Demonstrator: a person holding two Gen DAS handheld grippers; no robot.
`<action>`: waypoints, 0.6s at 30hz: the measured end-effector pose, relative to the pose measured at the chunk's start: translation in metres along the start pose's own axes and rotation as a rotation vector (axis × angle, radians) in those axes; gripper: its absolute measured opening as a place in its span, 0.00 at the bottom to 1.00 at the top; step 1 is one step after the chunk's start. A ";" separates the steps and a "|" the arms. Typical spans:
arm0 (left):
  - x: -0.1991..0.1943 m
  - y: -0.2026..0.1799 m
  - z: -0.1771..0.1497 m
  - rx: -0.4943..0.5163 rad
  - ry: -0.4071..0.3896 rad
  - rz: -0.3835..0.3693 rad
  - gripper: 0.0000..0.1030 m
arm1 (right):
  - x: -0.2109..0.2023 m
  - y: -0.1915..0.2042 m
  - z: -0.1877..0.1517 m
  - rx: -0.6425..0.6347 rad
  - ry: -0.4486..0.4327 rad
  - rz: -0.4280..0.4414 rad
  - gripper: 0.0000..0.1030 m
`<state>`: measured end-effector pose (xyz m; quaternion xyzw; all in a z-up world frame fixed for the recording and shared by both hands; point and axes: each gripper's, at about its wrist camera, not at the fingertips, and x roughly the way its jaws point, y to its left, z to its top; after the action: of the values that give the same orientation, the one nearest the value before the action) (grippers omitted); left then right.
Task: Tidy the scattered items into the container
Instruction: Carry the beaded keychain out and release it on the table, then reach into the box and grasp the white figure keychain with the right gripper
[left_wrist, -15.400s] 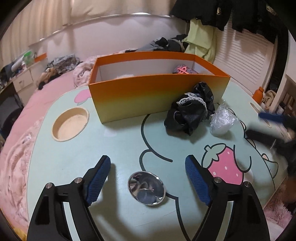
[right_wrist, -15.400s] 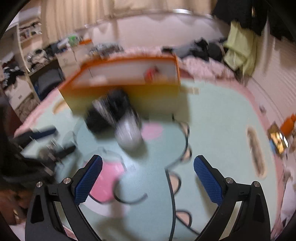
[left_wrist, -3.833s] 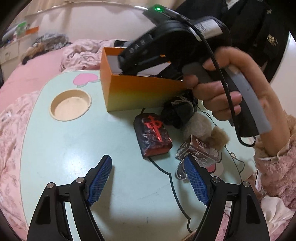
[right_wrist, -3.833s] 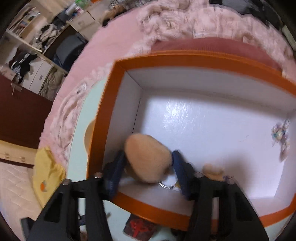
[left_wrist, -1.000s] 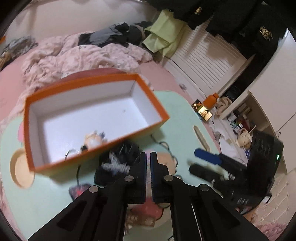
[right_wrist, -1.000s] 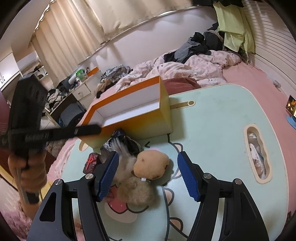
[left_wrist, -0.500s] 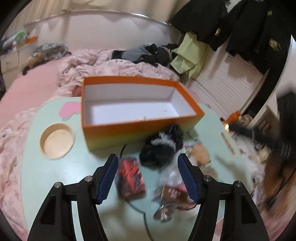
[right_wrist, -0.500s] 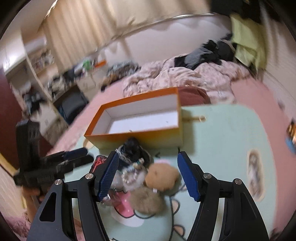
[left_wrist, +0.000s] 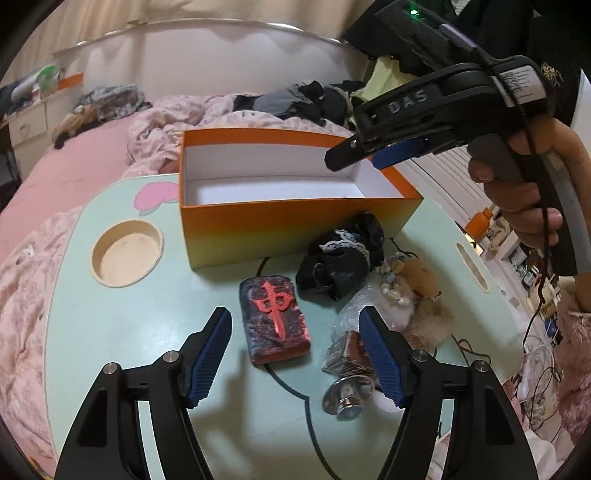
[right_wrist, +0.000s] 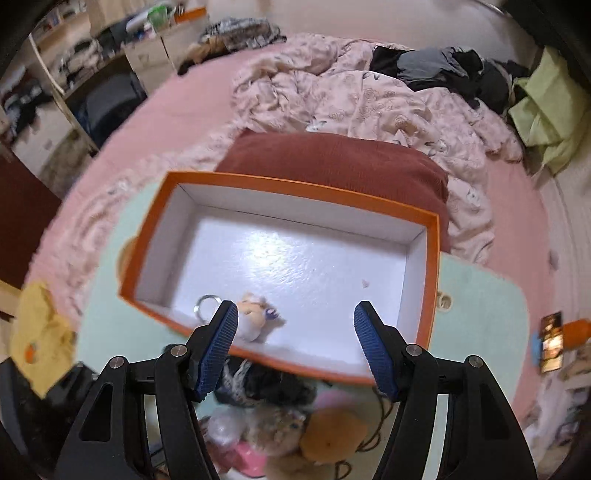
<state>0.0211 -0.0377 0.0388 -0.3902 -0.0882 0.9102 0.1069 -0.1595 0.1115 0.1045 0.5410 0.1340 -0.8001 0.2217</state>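
Note:
The orange box (left_wrist: 295, 225) with a white inside stands on the mint table (left_wrist: 110, 325). In front of it lie a dark block with a red character (left_wrist: 275, 319), black lace cloth (left_wrist: 341, 254), a brown plush (left_wrist: 419, 291), crinkled plastic (left_wrist: 349, 319) and a metal cup (left_wrist: 349, 400). My left gripper (left_wrist: 295, 354) is open and empty, low over the block. My right gripper (right_wrist: 291, 343) is open and empty above the box (right_wrist: 284, 258), where a small plush keychain (right_wrist: 255, 319) with a ring lies. It also shows in the left wrist view (left_wrist: 388, 155).
A round cup recess (left_wrist: 127, 253) is in the table at the left. A pink bed with a rumpled blanket (right_wrist: 369, 99) surrounds the table. A dark red cushion (right_wrist: 332, 162) sits behind the box. An orange bottle (left_wrist: 480, 219) stands at the far right.
My left gripper has dropped lower and closer to the block. My right gripper has swung from facing the table to hovering over the box, looking down into it.

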 end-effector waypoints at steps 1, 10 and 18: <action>-0.001 0.002 -0.001 -0.005 -0.003 -0.003 0.69 | 0.003 0.002 0.001 -0.006 0.010 -0.010 0.64; -0.001 0.017 -0.005 -0.050 -0.012 -0.026 0.69 | 0.016 0.009 -0.002 -0.022 0.073 -0.047 0.64; -0.001 0.023 -0.006 -0.061 -0.016 -0.039 0.70 | 0.026 0.007 0.004 0.021 0.147 0.036 0.64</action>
<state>0.0234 -0.0591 0.0294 -0.3843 -0.1245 0.9079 0.1117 -0.1676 0.0977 0.0820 0.6027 0.1317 -0.7556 0.2201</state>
